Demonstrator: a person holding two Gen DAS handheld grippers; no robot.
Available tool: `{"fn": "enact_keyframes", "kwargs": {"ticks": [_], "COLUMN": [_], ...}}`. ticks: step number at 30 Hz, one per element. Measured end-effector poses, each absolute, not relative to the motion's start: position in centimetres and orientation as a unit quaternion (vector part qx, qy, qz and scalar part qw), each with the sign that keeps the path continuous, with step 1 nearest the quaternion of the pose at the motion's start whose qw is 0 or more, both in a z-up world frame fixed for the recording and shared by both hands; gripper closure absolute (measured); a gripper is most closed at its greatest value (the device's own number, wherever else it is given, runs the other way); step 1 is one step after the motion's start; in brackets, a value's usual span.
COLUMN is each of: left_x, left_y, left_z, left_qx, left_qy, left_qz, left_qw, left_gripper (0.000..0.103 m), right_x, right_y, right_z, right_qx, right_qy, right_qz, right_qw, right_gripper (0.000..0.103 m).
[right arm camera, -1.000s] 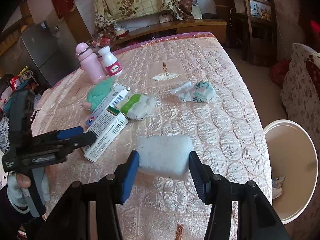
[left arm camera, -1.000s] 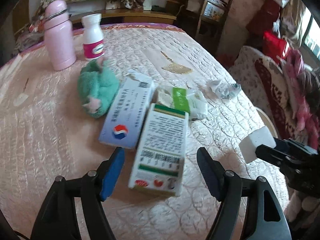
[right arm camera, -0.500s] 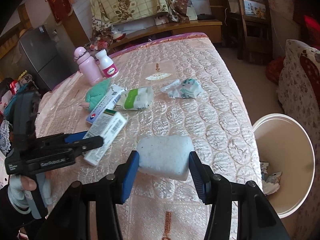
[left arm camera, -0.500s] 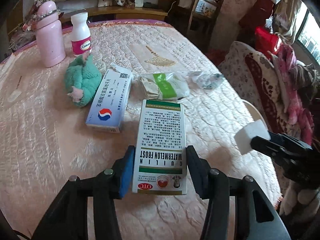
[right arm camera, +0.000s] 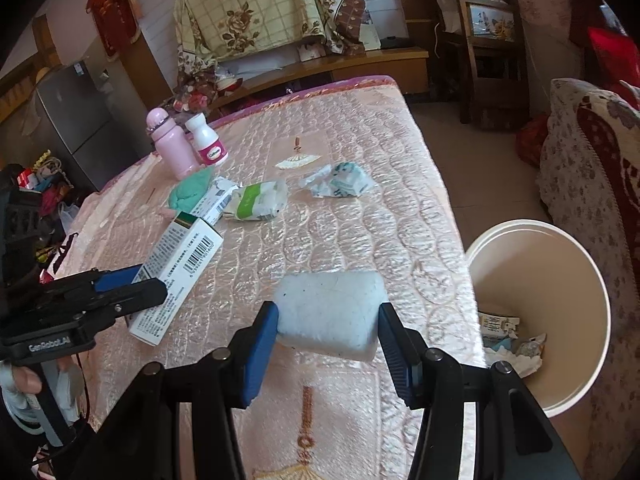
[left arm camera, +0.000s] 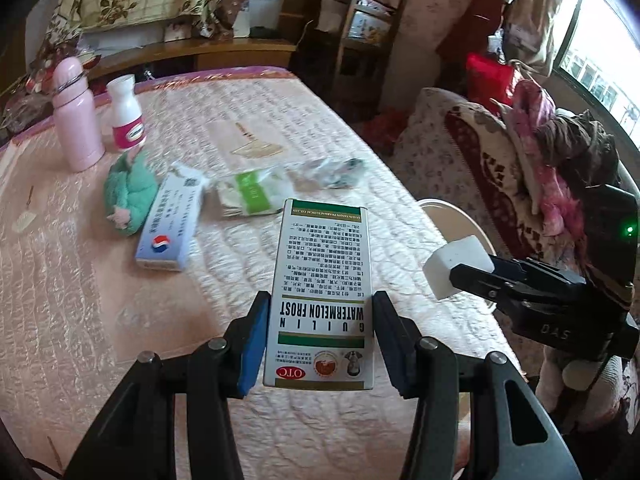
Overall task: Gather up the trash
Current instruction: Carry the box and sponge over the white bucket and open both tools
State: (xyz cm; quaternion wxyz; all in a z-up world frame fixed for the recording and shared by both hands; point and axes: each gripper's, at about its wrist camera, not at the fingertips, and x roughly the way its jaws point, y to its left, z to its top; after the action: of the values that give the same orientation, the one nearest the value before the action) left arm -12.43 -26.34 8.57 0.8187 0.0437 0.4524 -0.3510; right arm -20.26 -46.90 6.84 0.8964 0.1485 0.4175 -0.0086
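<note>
The left gripper clamps one "GUILIN WATERMELON FROST" OTC box above the table, while the right gripper pinches one white foam block, bin at three o'clock.

bed: pink quilted cover | on it: tall pink bottle beside white pill bottle with pink label | fuzzy green toy touched blue-and-white box | green-and-white packet | crumpled white-and-teal wrapper lay apart
</note>
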Motion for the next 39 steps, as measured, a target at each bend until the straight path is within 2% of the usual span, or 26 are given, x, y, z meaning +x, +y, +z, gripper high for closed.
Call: {"fn": "enact_keyframes", "kwargs": {"ticks": [21,39], "left_x": [-15.8,-16.9], "left_y": [-37.2,-46.4], "left_z": [10.3,7.5], "left_qx": [0.076,0.108], "left_qy": [0.432,0.448], "left_qz": [-0.420,-0.448], "left_qw": [0.794,0.766], "left_gripper": [0.051,0.051], "right_x": [-24.9,-28.1], "right_y": [-54.4,-62.5], "right_z": [7.1,5.0], "right_qx": [0.170,0.213], "right_qy": [0.404,0.399], "right_qz": [-0.085,-0.169], "right_qw": [0.895,0.876], "right_gripper": [0.048,0.047]}}
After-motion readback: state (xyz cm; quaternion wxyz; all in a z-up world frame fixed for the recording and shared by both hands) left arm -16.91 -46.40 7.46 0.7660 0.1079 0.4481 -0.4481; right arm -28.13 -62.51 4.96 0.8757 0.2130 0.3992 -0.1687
